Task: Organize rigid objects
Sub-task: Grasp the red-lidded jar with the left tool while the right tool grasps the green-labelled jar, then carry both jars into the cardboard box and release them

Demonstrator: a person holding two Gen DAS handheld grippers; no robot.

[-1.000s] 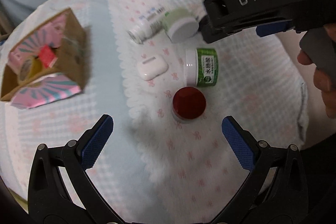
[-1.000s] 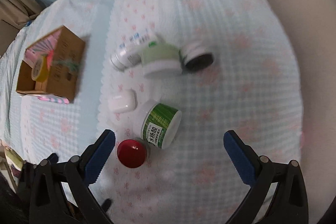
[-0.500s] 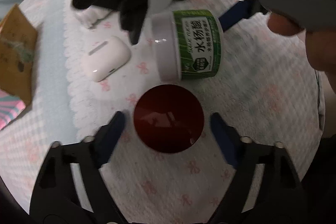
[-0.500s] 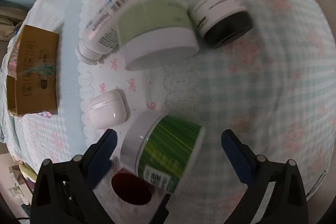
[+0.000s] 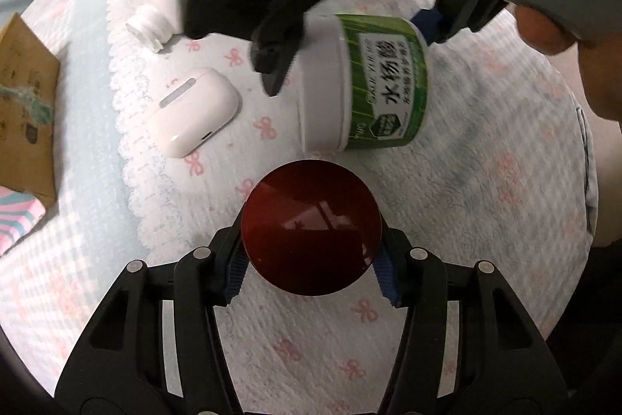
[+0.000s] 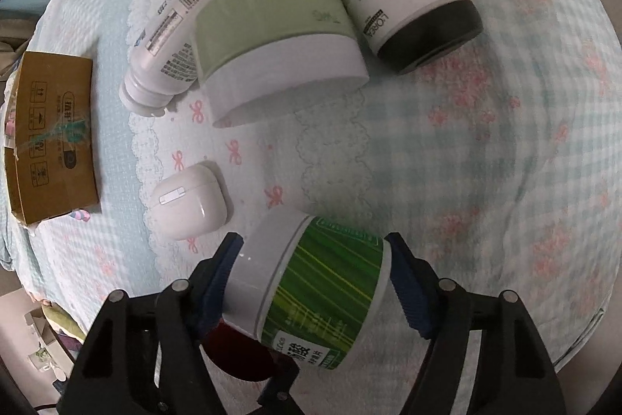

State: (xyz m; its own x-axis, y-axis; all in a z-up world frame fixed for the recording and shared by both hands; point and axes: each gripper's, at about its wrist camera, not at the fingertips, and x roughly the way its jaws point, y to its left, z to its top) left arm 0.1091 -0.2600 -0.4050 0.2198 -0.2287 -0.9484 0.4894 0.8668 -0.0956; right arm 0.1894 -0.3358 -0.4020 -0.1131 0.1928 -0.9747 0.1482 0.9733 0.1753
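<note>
The left tongs (image 5: 311, 269) are closing, their blue pads set against opposite sides of the red-lidded jar (image 5: 311, 227), which stands upright with its round lid facing the camera. The right tongs (image 6: 315, 282) are also closing, with the green-labelled jar (image 6: 311, 292) between them: one pad lies on the white lid end, the other on the jar's base end. That jar lies on its side, its long axis running across from pad to pad, lid toward the left of the right wrist view, and the label's printed characters show in the left wrist view (image 5: 365, 82). It sits just beyond the red-lidded jar, the two close together.

All of this rests on a pale blue checked cover with pink bows (image 6: 486, 181), laid over a soft surface; whether a bed or a table is beneath it I cannot tell. A white earbud case (image 6: 190, 207) lies just to the left of the green-labelled jar. Farther off, a white bottle (image 6: 163, 41) lies on its side, neck pointing down-left, touching a pale green tub (image 6: 272, 41) tipped on its side. A black-lidded jar (image 6: 416, 10) lies beside the tub, its lid toward the lower right. A brown cardboard box (image 6: 50, 142) sits at the left edge, well apart from the jars. A person's fingers (image 5: 544, 30) grip the right tool's handle.
</note>
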